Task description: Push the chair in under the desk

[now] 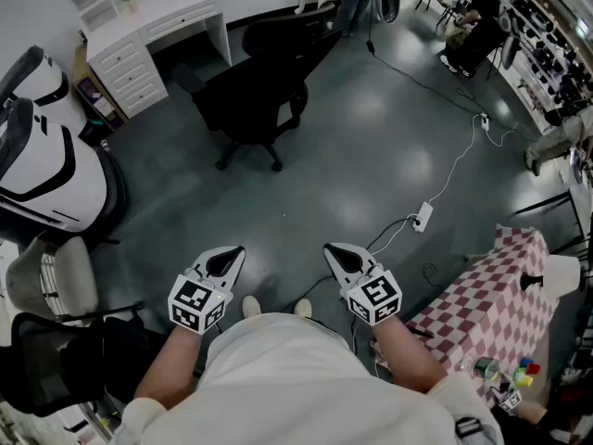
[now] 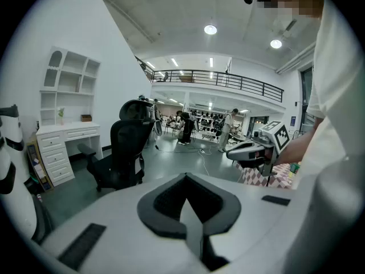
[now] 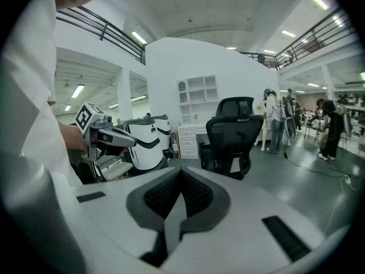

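A black office chair (image 1: pixel 259 82) stands on the grey floor, pulled out from the white desk (image 1: pixel 153 21) at the far left; it also shows as the chair (image 2: pixel 122 153) and the chair (image 3: pixel 231 138) in the two gripper views. My left gripper (image 1: pixel 236 253) and right gripper (image 1: pixel 331 250) are held close to my body, well short of the chair. Both are shut with nothing between the jaws. The left gripper view catches the right gripper (image 2: pixel 231 152), and the right gripper view catches the left gripper (image 3: pixel 132 142).
A white robot shell (image 1: pixel 42 160) and a grey chair (image 1: pixel 56 276) stand at the left. A checkered table (image 1: pixel 491 299) is at the right. A white cable with a power strip (image 1: pixel 423 216) lies across the floor. People stand at the far end of the room.
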`<action>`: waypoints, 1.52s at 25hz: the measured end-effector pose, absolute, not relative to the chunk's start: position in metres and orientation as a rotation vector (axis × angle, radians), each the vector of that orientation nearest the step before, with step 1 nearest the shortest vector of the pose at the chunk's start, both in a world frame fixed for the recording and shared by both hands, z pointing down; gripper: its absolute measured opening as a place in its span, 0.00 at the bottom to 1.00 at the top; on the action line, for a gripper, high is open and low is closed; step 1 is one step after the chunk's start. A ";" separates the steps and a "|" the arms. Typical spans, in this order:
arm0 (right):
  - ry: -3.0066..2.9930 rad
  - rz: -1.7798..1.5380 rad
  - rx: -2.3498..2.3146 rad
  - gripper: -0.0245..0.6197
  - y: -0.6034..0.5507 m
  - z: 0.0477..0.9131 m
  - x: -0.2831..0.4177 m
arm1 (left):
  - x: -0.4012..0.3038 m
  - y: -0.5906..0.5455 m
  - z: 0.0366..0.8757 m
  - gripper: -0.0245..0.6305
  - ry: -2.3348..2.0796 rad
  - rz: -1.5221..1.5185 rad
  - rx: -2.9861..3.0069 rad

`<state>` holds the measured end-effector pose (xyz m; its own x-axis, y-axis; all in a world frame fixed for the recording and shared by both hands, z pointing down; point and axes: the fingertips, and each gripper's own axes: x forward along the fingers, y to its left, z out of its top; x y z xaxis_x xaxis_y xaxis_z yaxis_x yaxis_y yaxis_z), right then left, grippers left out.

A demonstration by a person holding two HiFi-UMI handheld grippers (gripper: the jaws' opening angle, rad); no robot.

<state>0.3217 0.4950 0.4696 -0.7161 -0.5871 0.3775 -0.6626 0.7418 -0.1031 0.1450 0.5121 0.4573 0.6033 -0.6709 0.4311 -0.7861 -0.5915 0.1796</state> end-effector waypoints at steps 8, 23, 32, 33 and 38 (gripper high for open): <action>-2.607 0.307 0.967 0.04 0.505 0.467 0.277 | 0.095 0.528 0.458 0.03 -1.178 0.456 2.488; -2.566 0.303 1.102 0.34 0.507 0.472 0.218 | 0.011 0.533 0.470 0.27 -1.239 0.423 2.478; -2.528 0.299 1.171 0.35 0.488 0.465 0.235 | 0.003 0.516 0.465 0.29 -1.284 0.397 2.483; -2.526 0.299 1.178 0.35 0.484 0.464 0.237 | 0.004 0.513 0.466 0.29 -1.284 0.399 2.482; -2.533 0.297 1.168 0.35 0.452 0.469 0.241 | 0.004 0.488 0.470 0.29 -1.308 0.411 2.465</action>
<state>0.2411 0.4520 0.4689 -0.6068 -0.6961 0.3837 -0.7660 0.6411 -0.0482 0.0040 0.4878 0.4702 0.5394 -0.7441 0.3940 -0.8358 -0.5298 0.1437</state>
